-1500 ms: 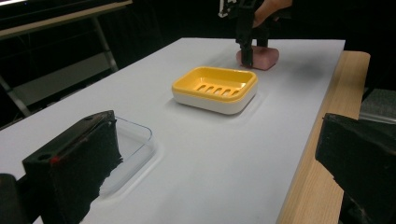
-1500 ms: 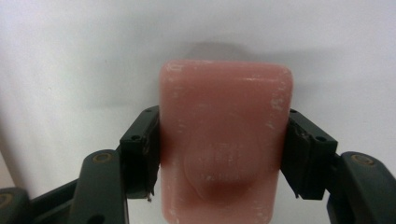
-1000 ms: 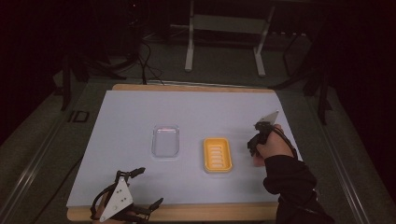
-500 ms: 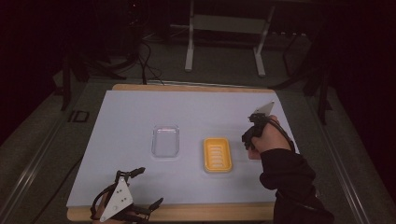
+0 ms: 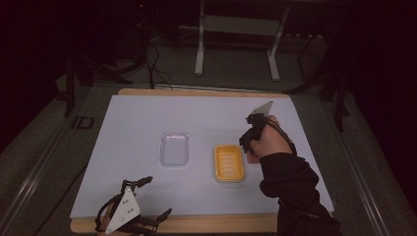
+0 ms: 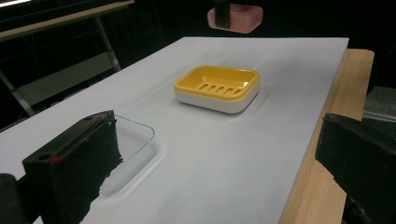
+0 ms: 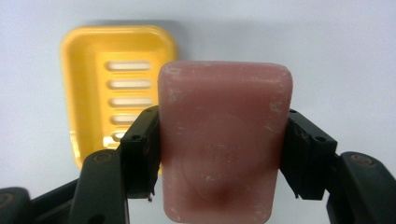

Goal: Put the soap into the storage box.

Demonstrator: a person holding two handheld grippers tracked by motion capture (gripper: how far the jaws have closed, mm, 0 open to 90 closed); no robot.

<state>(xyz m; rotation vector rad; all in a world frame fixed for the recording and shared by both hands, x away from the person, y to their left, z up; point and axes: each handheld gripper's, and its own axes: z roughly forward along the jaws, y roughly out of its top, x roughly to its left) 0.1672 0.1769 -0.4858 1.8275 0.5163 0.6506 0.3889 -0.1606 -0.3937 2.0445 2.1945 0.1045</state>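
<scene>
A pink bar of soap (image 7: 224, 140) is clamped between the jaws of my right gripper (image 7: 219, 154), held in the air above the table just right of the yellow soap dish (image 7: 114, 88). From above, the right gripper (image 5: 252, 135) hovers beside the yellow slotted dish (image 5: 229, 163), which is empty. The left gripper view shows the soap (image 6: 236, 17) hanging past the dish (image 6: 218, 87). My left gripper (image 5: 140, 206) rests at the table's front left edge, jaws wide apart, holding nothing.
A clear shallow plastic tray (image 5: 174, 148) lies left of the dish, also near my left jaw (image 6: 128, 149). A white sheet (image 5: 147, 118) covers the wooden table (image 6: 336, 121). Metal stand legs (image 5: 199, 44) rise beyond the far edge.
My right gripper with the soap has lifted and drifted a little away from me and leftward, toward the dish. The left gripper has stayed put.
</scene>
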